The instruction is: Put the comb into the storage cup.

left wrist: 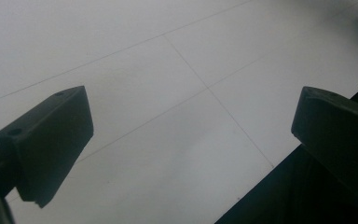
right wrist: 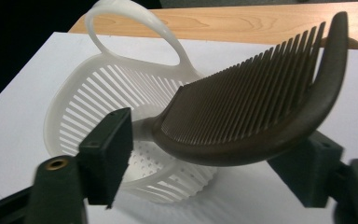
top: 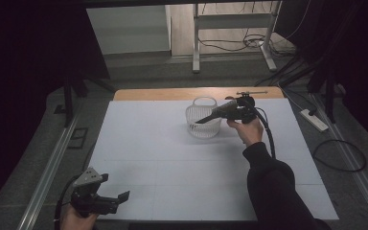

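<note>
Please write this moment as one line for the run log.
right hand-held gripper: holds comb over white basket | left hand-held gripper: open, idle over table

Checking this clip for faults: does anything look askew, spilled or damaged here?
Nothing stands out. The white basket stands upright on the table, and the dark comb in the right hand-held gripper looks intact, tilted over the basket. The left hand-held gripper is open near the table's front edge.

High view overlooks the white basket (top: pixel 203 118) from above; right gripper view faces it close; left gripper view faces bare table (left wrist: pixel 177 93).
</note>
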Demonstrator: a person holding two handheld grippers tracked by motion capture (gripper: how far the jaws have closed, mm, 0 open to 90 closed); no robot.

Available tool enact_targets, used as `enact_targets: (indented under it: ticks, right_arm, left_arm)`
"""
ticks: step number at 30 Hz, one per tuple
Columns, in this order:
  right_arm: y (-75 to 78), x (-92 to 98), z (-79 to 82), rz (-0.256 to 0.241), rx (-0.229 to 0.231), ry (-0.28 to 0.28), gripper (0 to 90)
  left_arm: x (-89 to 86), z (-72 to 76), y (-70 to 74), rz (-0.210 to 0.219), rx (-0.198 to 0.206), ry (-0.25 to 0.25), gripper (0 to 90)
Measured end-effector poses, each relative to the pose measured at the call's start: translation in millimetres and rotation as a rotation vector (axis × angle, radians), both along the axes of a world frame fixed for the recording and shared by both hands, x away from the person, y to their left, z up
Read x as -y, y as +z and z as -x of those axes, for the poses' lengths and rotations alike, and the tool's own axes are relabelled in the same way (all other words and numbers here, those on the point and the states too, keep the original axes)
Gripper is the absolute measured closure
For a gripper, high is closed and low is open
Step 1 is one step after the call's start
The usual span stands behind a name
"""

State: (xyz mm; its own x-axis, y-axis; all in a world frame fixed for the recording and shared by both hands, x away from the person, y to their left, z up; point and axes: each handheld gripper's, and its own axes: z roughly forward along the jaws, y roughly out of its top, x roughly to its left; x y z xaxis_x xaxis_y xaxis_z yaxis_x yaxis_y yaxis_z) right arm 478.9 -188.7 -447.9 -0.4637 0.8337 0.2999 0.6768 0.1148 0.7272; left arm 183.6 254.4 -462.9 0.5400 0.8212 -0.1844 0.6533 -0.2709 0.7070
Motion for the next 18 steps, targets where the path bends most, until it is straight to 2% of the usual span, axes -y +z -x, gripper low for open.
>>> enact_targets:
  ticks: [4,7,12,18]
  right_arm:
    - [1.4,0.5,0.7,-0.002,0.004,-0.003,16.4]
    - [1.1,0.9,1.2,0.007,-0.003,0.020,15.3]
    - [0.9,-1.0,3.6,0.051,-0.004,0.050,6.1]
    - [2.7,-2.4,7.1,0.063,0.002,0.082,1.4]
  left_arm:
    - [0.0,0.2,0.0,0.001,0.001,0.000,0.0]
    - [-0.1,0.1,0.0,0.001,0.000,0.000,0.0]
    - [0.0,0.3,0.1,0.000,0.002,-0.002,0.0]
    - [-0.2,0.5,0.2,0.002,0.003,-0.003,0.0]
